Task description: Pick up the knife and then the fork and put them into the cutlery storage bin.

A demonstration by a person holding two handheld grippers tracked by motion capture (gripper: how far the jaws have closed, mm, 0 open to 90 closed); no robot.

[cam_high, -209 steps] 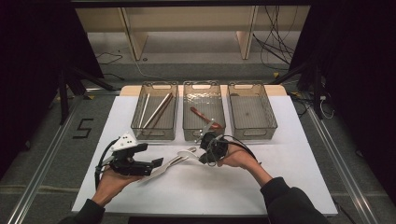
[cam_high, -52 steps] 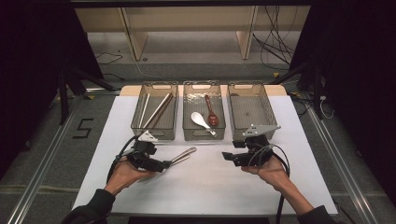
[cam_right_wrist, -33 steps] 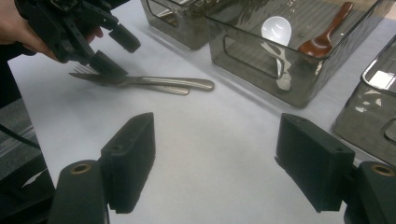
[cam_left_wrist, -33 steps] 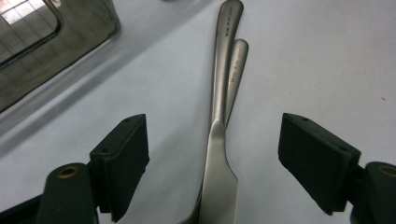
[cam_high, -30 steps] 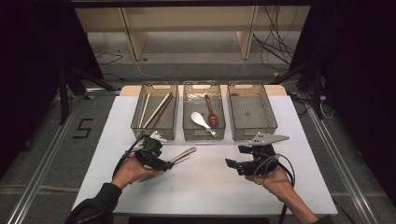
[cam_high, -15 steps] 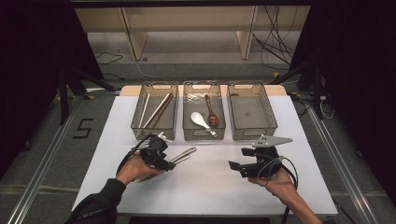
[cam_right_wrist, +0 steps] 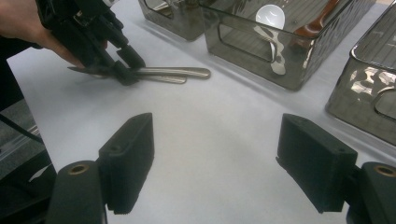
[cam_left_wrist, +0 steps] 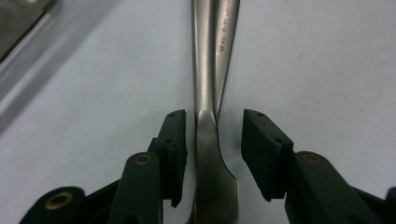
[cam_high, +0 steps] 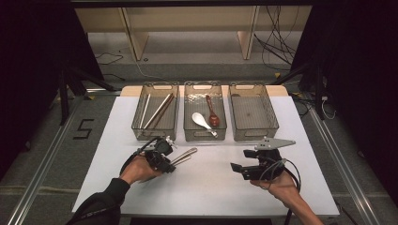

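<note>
Left gripper view: left gripper (cam_left_wrist: 214, 140) jaws have lowered astride the metal utensils (cam_left_wrist: 208, 70), unclosed; right gripper (cam_high: 240, 168) stays spread.

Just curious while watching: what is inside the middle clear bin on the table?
The middle bin holds a white spoon and a brown wooden spoon. The glare at its far left corner hides whatever lies there.

The white spoon (cam_high: 202, 122) now lies in the middle bin (cam_high: 205, 136). The right gripper (cam_high: 238, 168) is empty, back near the table's front, jaws apart. The left gripper (cam_high: 170, 161) now straddles the metal cutlery (cam_high: 185, 155).
</note>
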